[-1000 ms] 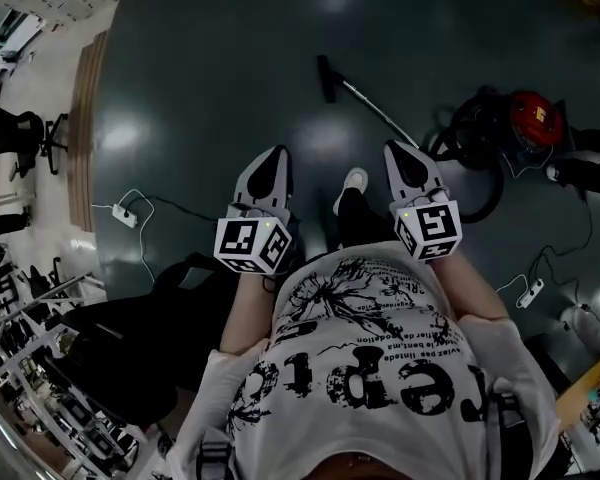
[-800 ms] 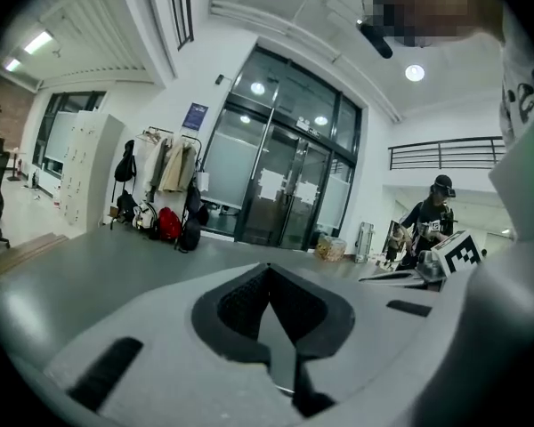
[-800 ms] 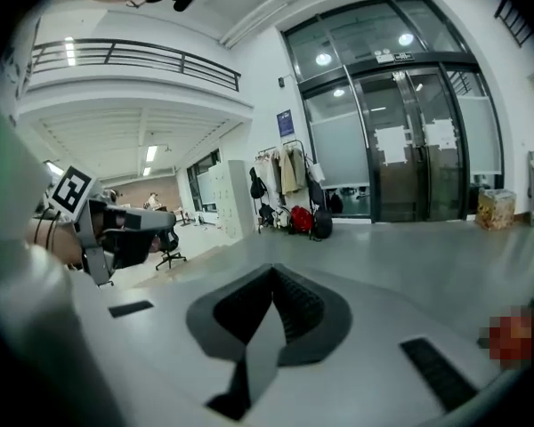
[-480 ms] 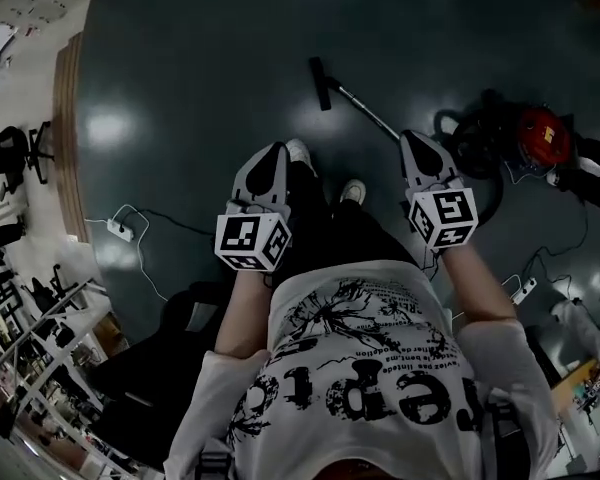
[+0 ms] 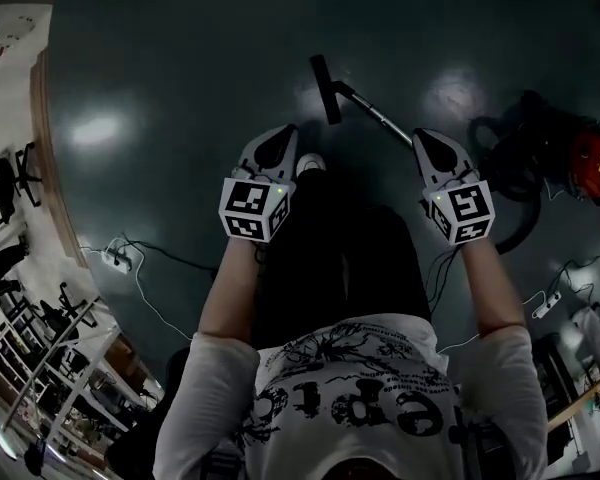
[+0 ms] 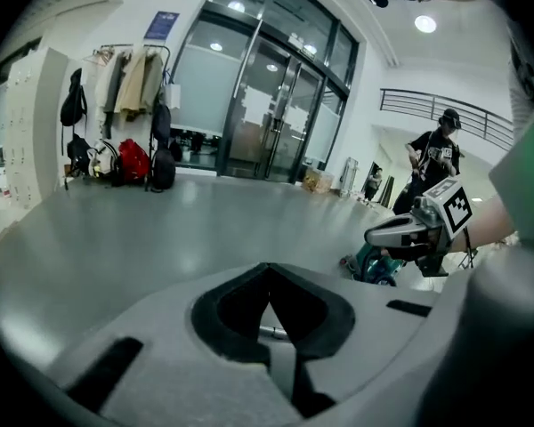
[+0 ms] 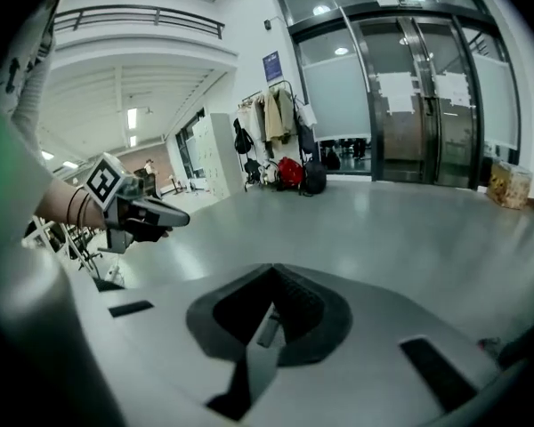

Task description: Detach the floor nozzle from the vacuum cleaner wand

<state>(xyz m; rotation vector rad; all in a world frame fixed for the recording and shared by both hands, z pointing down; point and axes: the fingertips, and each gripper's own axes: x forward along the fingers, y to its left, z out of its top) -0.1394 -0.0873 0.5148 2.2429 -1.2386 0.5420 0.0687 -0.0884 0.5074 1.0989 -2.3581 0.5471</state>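
The floor nozzle (image 5: 325, 88) lay on the dark floor (image 5: 180, 48). Its wand (image 5: 375, 118) slanted away from it, down and right, toward the red vacuum cleaner (image 5: 592, 164). The left gripper (image 5: 283, 134) hung below-left of the nozzle and the right gripper (image 5: 426, 140) below-right of it. Both had their fingers together and held nothing.

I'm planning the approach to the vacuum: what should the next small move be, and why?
Probably open both sets of jaws while reaching forward. The left gripper and right gripper are shut and empty, and the black bar-shaped floor nozzle on the silver metal wand lies ahead, untouched.
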